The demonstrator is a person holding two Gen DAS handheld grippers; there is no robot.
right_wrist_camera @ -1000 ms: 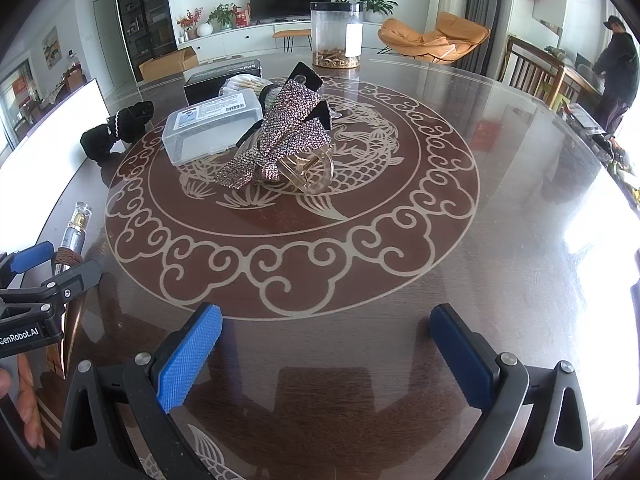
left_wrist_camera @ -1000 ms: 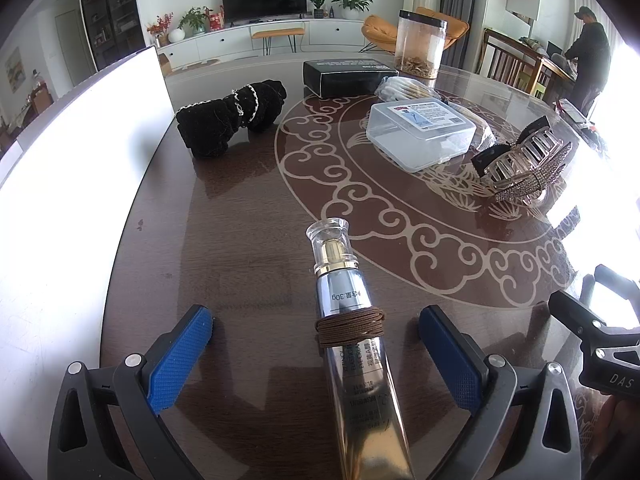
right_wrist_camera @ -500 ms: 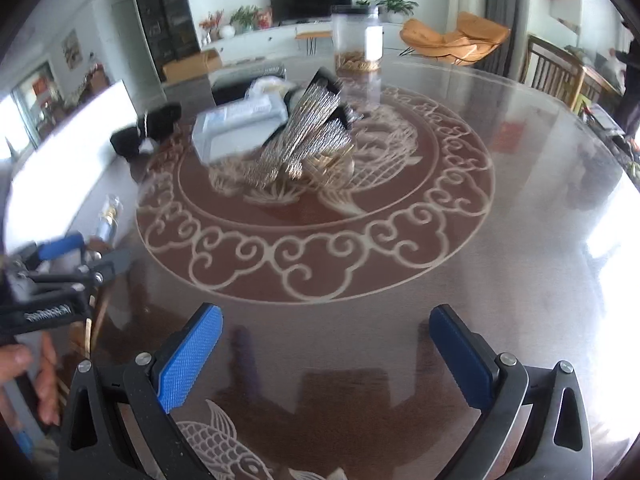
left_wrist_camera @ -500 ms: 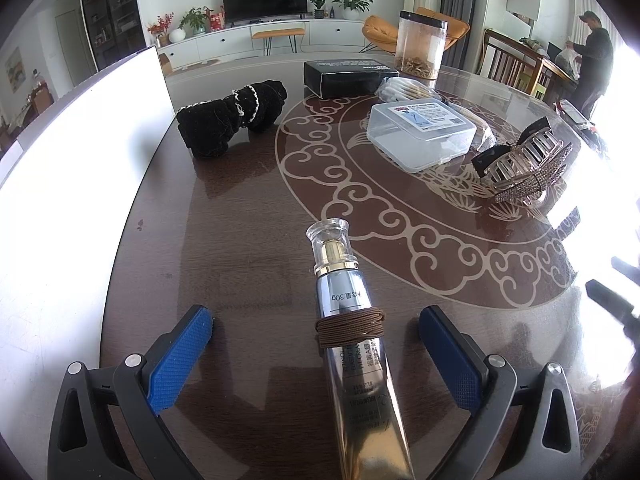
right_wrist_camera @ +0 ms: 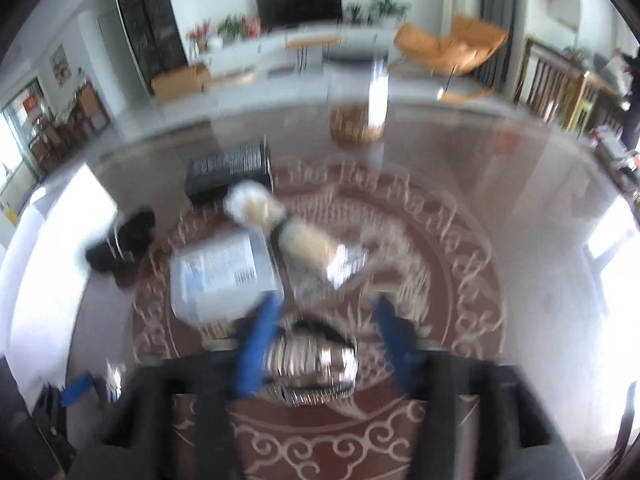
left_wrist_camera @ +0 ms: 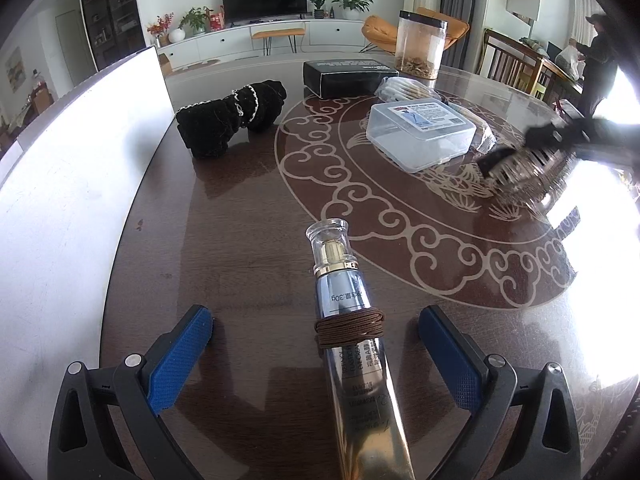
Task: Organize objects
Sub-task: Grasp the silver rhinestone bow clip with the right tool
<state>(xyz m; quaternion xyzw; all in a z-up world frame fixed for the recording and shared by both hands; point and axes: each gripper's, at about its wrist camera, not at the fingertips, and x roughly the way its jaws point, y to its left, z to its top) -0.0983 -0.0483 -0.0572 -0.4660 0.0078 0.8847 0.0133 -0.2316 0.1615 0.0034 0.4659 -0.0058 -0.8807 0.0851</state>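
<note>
Left wrist view: the left hand-held gripper stands released, its blue pads wide on either side of a silver cosmetic tube lying on the desk, touching neither; a brown hair tie is wound round the tube; beyond the tube's clear cap lie a black knitted item, a black box, a clear plastic case and a jar; right of the case, the blurred right hand-held gripper is at a rhinestone hair claw.

Right wrist view, heavily blurred: the right hand-held gripper is closing, the hair claw between its blue pads, just below the clear case.
</note>
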